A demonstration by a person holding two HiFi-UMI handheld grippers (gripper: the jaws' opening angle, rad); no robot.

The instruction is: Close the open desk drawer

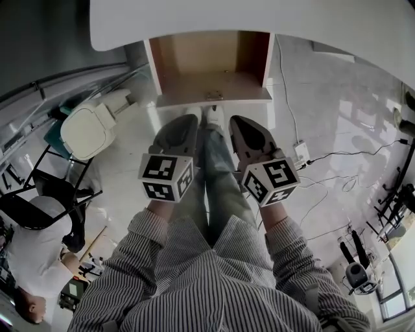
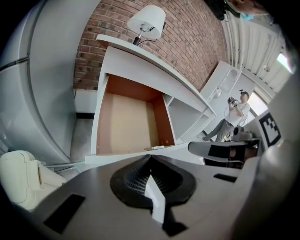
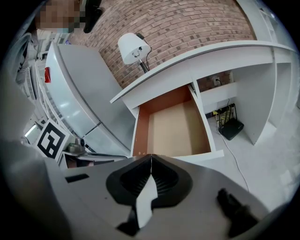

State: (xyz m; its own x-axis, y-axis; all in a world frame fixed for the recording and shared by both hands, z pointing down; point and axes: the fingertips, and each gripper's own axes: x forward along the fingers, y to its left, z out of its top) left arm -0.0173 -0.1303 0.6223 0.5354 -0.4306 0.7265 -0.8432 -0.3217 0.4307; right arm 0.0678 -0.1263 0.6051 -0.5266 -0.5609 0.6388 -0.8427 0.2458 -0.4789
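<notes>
A padded white seat [image 1: 87, 130] stands left of the drawer [image 1: 214, 65], which hangs pulled out from under the white desk [image 1: 259, 19], its brown inside bare. The left gripper [image 1: 189, 120] is held on a striped-sleeved forearm stretched forward, pointing at the drawer's white front panel [image 1: 214, 97] and just short of it. Its jaws are pressed together on nothing. Beside it, the right gripper [image 1: 237, 123] is held level and parallel, jaws likewise pressed together and empty. Cables [image 1: 337, 155] trail over the floor right of the drawer.
</notes>
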